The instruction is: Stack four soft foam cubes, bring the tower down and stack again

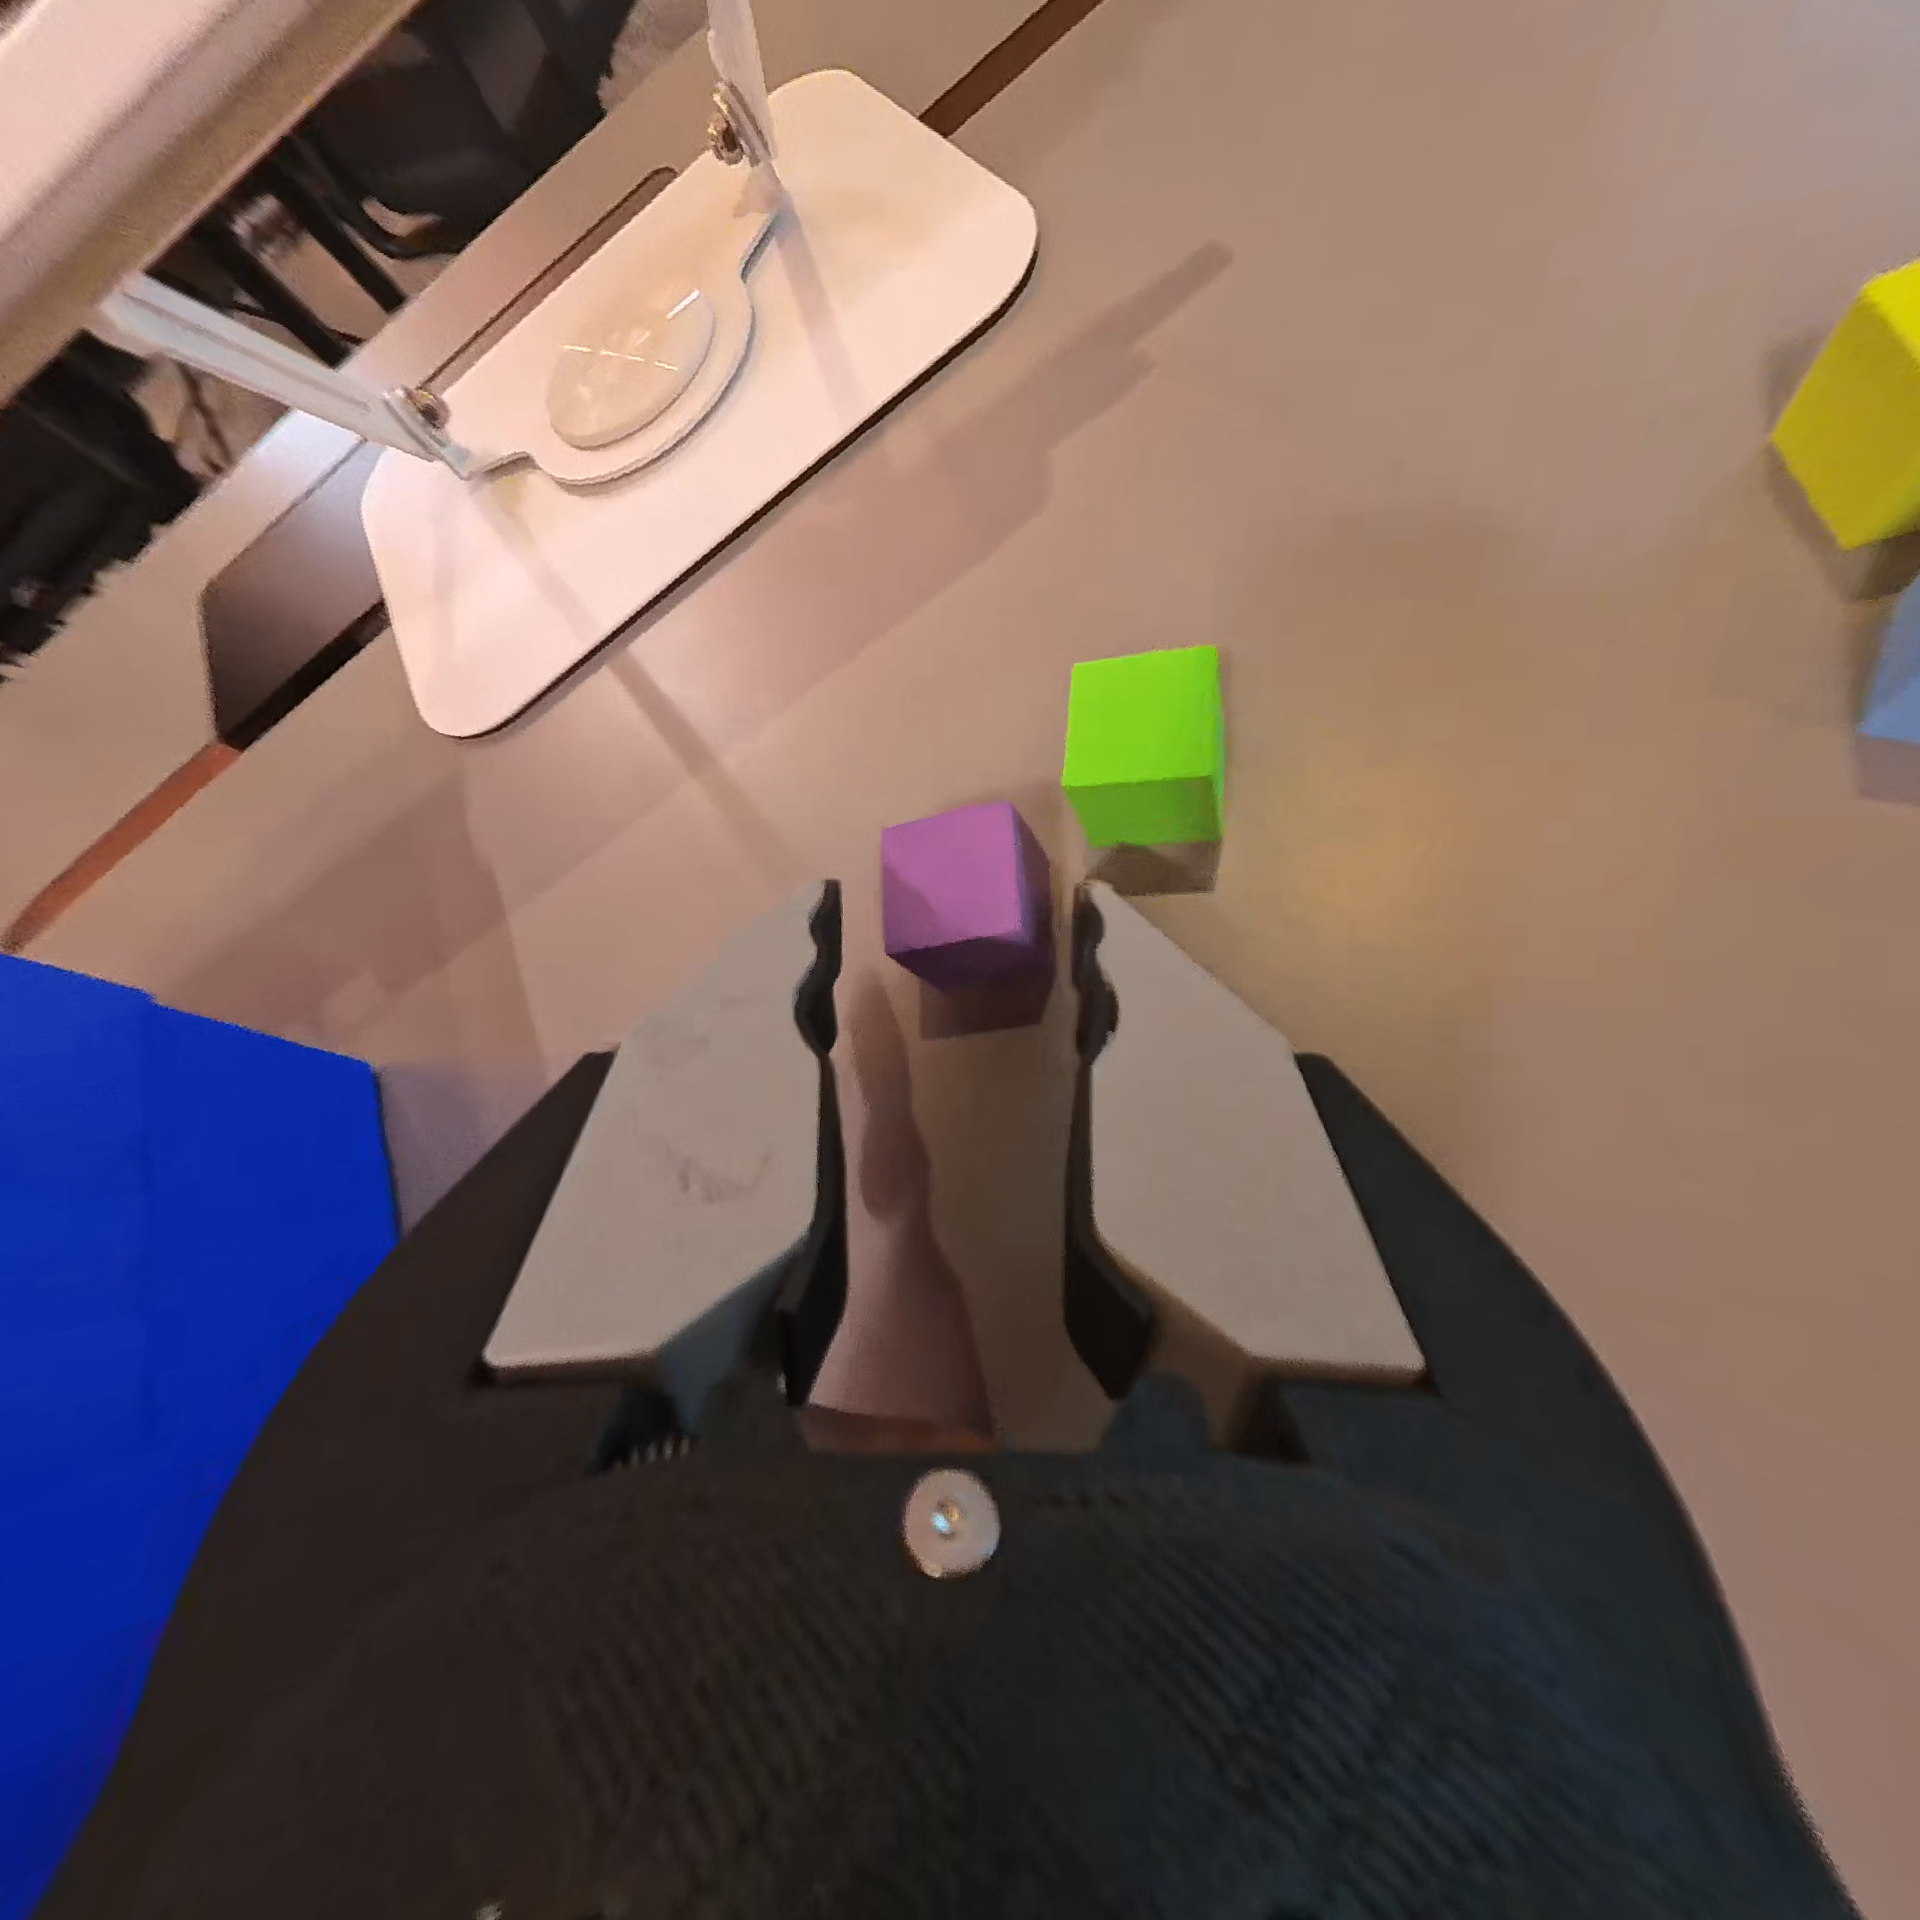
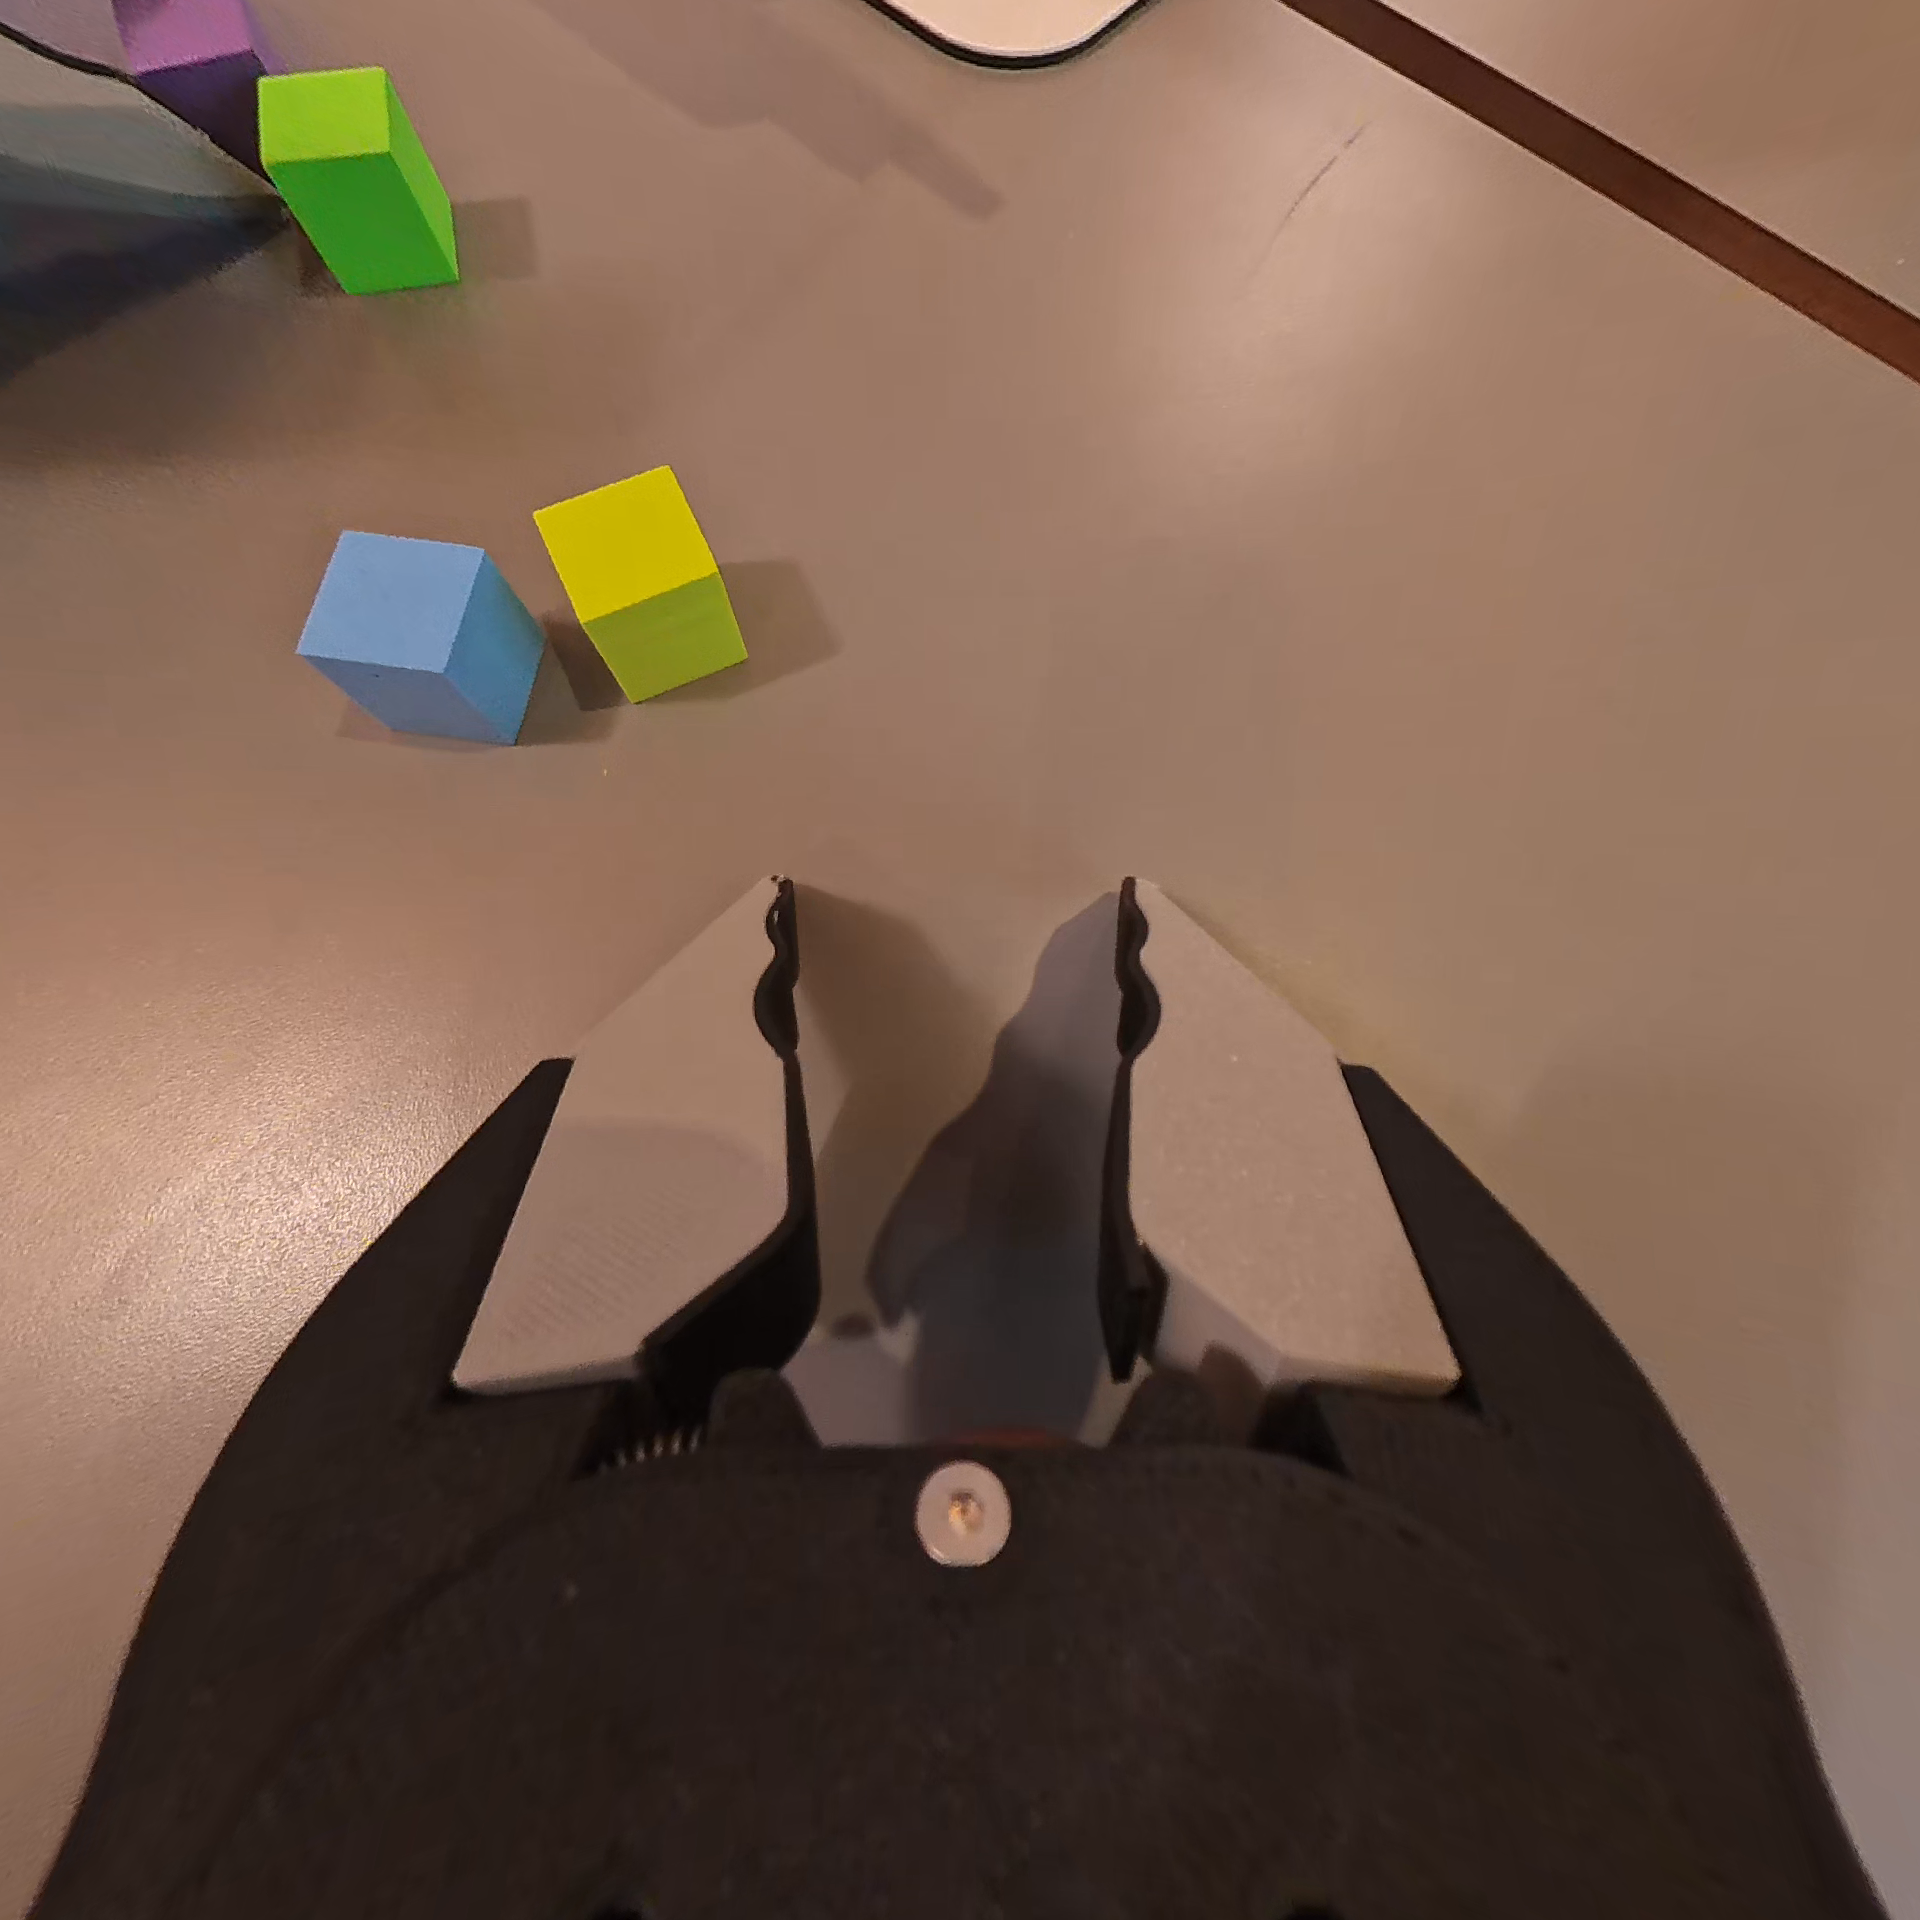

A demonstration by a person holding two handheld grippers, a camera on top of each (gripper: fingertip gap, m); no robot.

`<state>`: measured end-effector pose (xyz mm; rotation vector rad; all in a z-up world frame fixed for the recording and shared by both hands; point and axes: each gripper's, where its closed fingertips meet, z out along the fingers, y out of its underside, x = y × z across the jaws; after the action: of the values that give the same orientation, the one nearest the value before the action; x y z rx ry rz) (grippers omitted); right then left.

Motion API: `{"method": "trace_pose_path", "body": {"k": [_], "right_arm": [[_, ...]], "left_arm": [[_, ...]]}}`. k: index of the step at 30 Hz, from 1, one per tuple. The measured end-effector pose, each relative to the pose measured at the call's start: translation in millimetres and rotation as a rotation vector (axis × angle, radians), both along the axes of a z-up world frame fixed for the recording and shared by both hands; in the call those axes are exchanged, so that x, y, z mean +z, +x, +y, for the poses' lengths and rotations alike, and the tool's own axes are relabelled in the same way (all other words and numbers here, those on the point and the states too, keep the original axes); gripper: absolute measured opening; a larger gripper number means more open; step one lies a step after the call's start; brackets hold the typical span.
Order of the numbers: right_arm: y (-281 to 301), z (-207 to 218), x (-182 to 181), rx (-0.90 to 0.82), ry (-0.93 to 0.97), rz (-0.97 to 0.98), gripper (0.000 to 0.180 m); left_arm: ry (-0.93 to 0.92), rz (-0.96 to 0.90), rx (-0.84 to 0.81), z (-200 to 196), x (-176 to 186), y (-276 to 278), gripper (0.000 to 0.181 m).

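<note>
The purple cube (image 1: 961,894) sits on the grey table (image 1: 1455,1039) just in front of my left gripper (image 1: 954,896), whose open jaws stand either side of it with a small gap on each side. The green cube (image 1: 1143,748) is just behind it to the right. The yellow cube (image 1: 1855,416) and the light blue cube (image 1: 1896,675) lie at the right edge. My right gripper (image 2: 954,883) is open and empty over bare table. Ahead to its left lie the blue cube (image 2: 416,634), the yellow cube (image 2: 639,582) and, farther off, the green cube (image 2: 358,177). The purple cube (image 2: 192,47) is partly hidden by the left gripper (image 2: 104,208).
A white stand base (image 1: 707,395) with metal arms stands at the back left, and its corner shows in the right wrist view (image 2: 1008,26). A bright blue object (image 1: 177,1247) is close on the left. A brown seam (image 2: 1610,177) crosses the table at the far right. To reach the yellow cube (image 2: 639,582) in a straight line is about 6 cm for my right fingers, about 15 cm for my left.
</note>
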<state>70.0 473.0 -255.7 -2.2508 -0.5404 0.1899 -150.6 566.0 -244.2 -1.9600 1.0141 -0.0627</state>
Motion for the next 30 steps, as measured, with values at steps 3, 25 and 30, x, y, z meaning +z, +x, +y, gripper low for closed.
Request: {"method": "trace_pose_path", "body": {"k": [3, 25, 30], "right_arm": [[0.2, 0.2, -0.2, -0.002, -0.003, 0.004, 0.059], [-2.9, -1.6, -0.2, 0.015, 0.0, 0.001, 0.058], [-3.1, -1.6, -0.2, 0.017, 0.001, -0.001, 0.058]], "left_arm": [[-0.11, -0.08, -0.013, -4.0, -3.8, 6.3, 0.049], [-0.243, -0.03, -0.822, -154.6, -9.4, 64.5, 0.027], [-0.187, 0.026, -0.889, -173.0, -8.6, 73.9, 0.027]]}}
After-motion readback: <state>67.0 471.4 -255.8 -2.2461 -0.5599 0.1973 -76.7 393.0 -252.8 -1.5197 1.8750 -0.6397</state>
